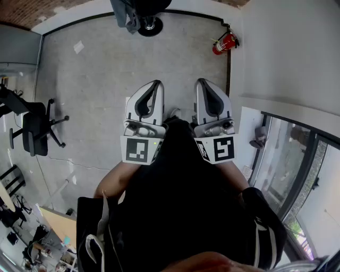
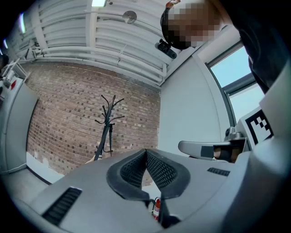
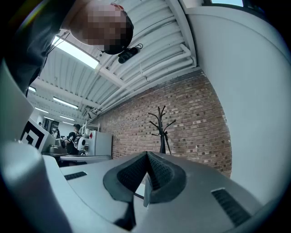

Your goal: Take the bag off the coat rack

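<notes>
A black coat rack (image 2: 107, 126) stands far off against the brick wall; in the right gripper view the coat rack (image 3: 161, 129) is just as distant. At the top of the head view I see its round black base (image 1: 150, 25), with a grey bag-like thing (image 1: 126, 16) hanging beside it. My left gripper (image 1: 155, 85) and right gripper (image 1: 201, 83) are held side by side in front of my chest, pointing at the rack. Both are shut, pads together, with nothing between them: left gripper (image 2: 146, 153), right gripper (image 3: 147, 155).
Grey concrete floor (image 1: 101, 69) lies between me and the rack. A red fire extinguisher (image 1: 224, 43) stands at the right wall's corner. A black office chair (image 1: 34, 127) is at the left. A glass window wall (image 1: 297, 164) runs along the right. Desks and a person sit far left (image 3: 72, 139).
</notes>
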